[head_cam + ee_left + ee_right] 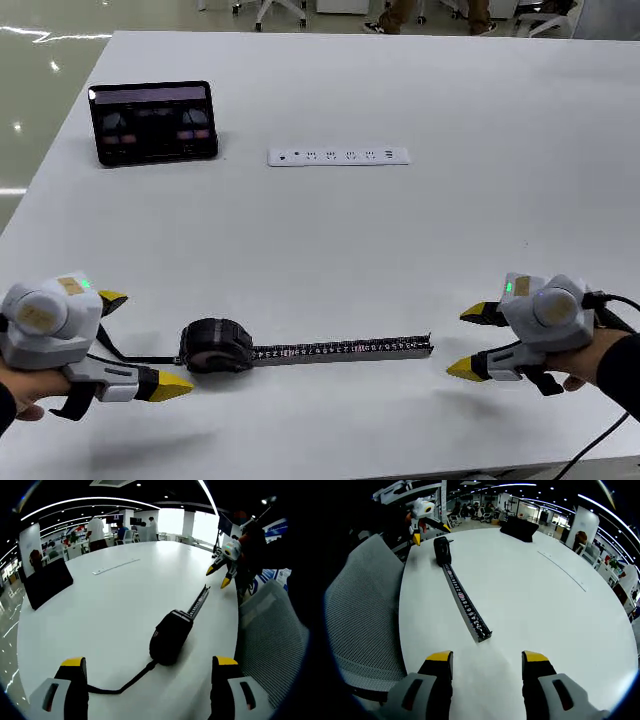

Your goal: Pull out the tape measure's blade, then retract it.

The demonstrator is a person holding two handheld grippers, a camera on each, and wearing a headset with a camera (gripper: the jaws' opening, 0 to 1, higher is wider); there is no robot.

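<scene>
A black tape measure (pixel 215 346) lies on the white table (pixel 330 230), its blade (pixel 340 349) pulled out to the right and flat on the surface, ending at a hook (pixel 430 345). A black wrist strap (pixel 130 357) trails left from the case. My left gripper (pixel 143 340) stands open just left of the case, nothing between its yellow tips; in its own view the case (pixel 171 635) lies ahead of the jaws. My right gripper (pixel 468 340) is open a short way right of the blade's end (pixel 484 635), not touching it.
A dark tablet (pixel 153 121) stands at the back left. A white power strip (pixel 338 156) lies mid-table, far from the grippers. A grey mesh chair (pixel 362 610) sits at the table's near edge. People stand far off in the room (pixel 95 530).
</scene>
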